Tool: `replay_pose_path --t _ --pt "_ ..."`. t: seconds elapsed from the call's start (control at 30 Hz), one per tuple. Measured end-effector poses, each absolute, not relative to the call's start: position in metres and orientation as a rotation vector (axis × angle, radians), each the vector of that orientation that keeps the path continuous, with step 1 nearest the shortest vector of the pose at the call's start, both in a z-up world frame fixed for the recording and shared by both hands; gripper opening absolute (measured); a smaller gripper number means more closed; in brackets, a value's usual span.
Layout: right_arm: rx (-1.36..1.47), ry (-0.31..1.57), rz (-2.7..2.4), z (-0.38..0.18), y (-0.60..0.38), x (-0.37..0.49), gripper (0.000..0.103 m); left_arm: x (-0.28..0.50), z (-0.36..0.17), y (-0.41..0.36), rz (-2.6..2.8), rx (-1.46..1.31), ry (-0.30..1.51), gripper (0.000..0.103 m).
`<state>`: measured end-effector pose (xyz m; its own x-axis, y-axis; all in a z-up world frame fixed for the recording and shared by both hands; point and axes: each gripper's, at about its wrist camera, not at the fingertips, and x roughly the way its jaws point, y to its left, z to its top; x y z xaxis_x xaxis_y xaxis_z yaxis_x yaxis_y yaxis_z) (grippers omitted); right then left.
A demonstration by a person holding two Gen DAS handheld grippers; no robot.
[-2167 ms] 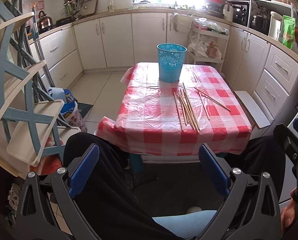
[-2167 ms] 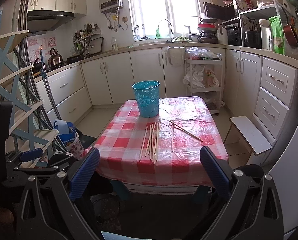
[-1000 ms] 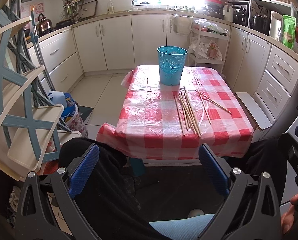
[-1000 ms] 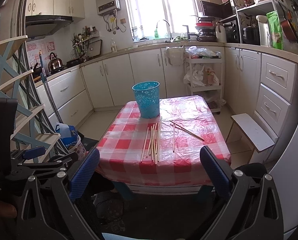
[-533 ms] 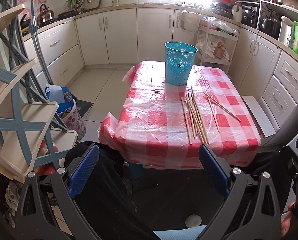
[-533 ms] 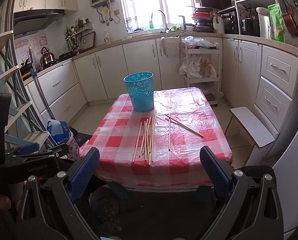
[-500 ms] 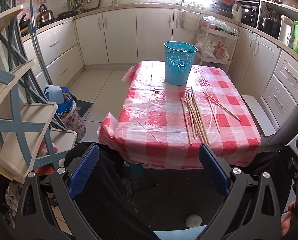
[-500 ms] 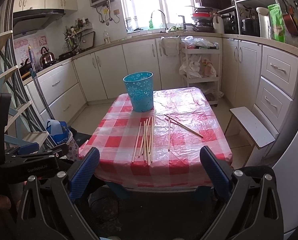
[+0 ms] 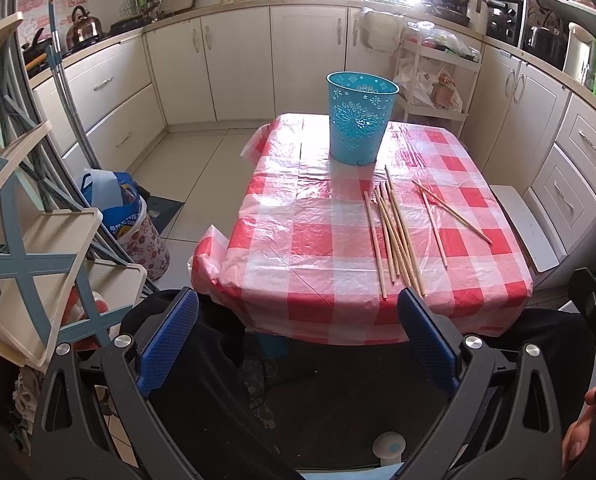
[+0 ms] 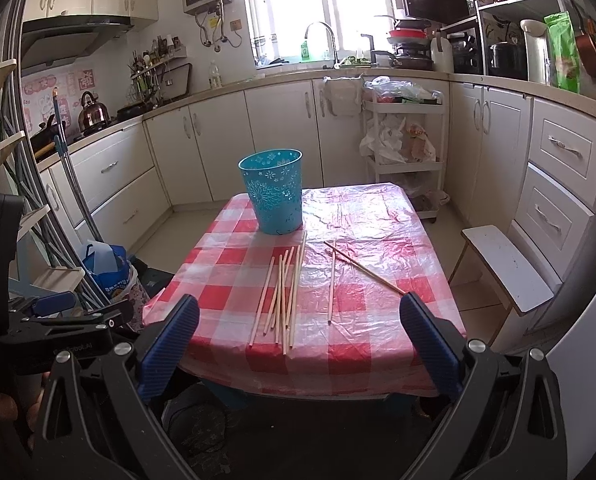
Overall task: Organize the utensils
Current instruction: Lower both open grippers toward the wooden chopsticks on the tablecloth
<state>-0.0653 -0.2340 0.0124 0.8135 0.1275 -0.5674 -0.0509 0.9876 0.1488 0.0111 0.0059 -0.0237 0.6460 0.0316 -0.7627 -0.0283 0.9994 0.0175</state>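
Left wrist view: my left tongs (image 9: 297, 334) hang wide apart and empty, short of the near edge of the desk (image 9: 282, 240), over my dark trousers. The chopsticks (image 9: 394, 232) lie ahead and to the right of them, a loose bundle reaching toward the near edge, with two crossed chopsticks (image 9: 446, 212) nearer the right edge. A blue perforated bin (image 9: 360, 118) stands upright toward the far edge. From the right wrist view, my right tongs (image 10: 298, 334) are wide and empty too, and the chopsticks (image 10: 284, 292) lie straight ahead between their blue pads (image 10: 170, 344), well apart from them.
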Motion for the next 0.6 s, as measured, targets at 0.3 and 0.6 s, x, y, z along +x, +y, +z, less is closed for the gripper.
replay_pose_path --t 0.3,0.6 --pt "0.043 0.567 0.124 0.003 -0.244 -0.039 0.096 0.034 -0.032 -0.006 0.032 0.005 0.875 0.096" --pt "-0.077 0.706 0.207 -0.049 -0.280 0.075 0.080 0.100 -0.075 -0.039 -0.032 -0.031 0.912 0.096"
